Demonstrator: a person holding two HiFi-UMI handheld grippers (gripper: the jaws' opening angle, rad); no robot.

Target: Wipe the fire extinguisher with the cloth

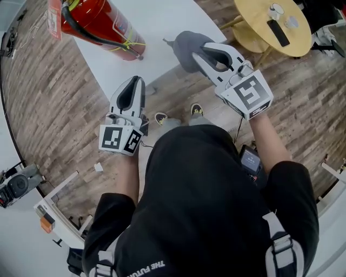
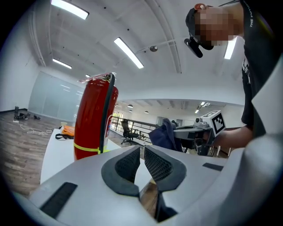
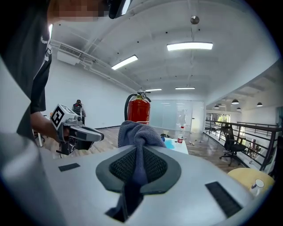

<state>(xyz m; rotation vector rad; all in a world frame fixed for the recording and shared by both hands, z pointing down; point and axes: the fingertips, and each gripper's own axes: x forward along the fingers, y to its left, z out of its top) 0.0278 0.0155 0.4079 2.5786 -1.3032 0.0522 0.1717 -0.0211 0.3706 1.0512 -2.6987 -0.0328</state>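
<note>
The red fire extinguisher [image 1: 97,24] stands on the white table [image 1: 162,21] at the upper left; it also shows in the left gripper view [image 2: 93,123] and far off in the right gripper view [image 3: 139,110]. My right gripper [image 1: 201,50] is shut on a bunched grey-blue cloth [image 1: 186,48], held near the table's edge, right of the extinguisher. The cloth [image 3: 139,132] rises between the jaws of the right gripper [image 3: 140,150]. My left gripper [image 1: 138,79] hangs over the wood floor in front of the table, its jaws [image 2: 142,148] together at the tips and holding nothing.
A round yellow side table [image 1: 254,16] with a black remote [image 1: 278,32] stands at the upper right. A camera on a stand [image 1: 19,184] sits at the lower left. A bottle [image 3: 180,134] stands on the white table's far part, with an office chair [image 3: 230,141] beyond.
</note>
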